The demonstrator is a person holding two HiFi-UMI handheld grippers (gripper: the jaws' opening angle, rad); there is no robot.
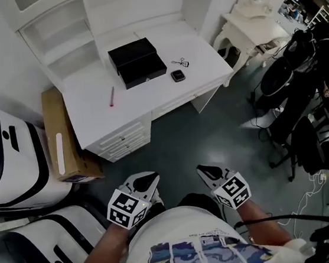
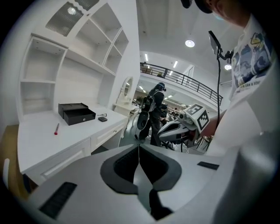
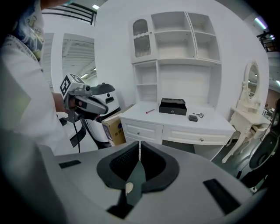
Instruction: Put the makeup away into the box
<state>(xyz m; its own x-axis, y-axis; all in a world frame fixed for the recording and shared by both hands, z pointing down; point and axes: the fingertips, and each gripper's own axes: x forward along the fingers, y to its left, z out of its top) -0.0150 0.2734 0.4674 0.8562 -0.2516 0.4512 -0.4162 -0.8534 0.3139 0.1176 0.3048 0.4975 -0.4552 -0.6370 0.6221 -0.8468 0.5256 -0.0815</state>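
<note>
a: head view first, where's the makeup?

b: all on the white desk [image 1: 89, 101], far from both tools. the black box [image 1: 137, 62] is at the back, with a red pencil [image 1: 111, 96] well to its left. an eyelash curler [image 1: 180, 63] and a dark compact [image 1: 178, 75] are to its right, and nothing touches the box. the left gripper [image 1: 149, 177] and right gripper [image 1: 202, 170] sit near the person's shirt, over the dark floor.

a: left gripper view?

b: jaws pressed together, nothing between them. the desk is off to the left, far away.

a: right gripper view?

b: same deal, jaws closed tight and empty, desk far ahead.
</note>
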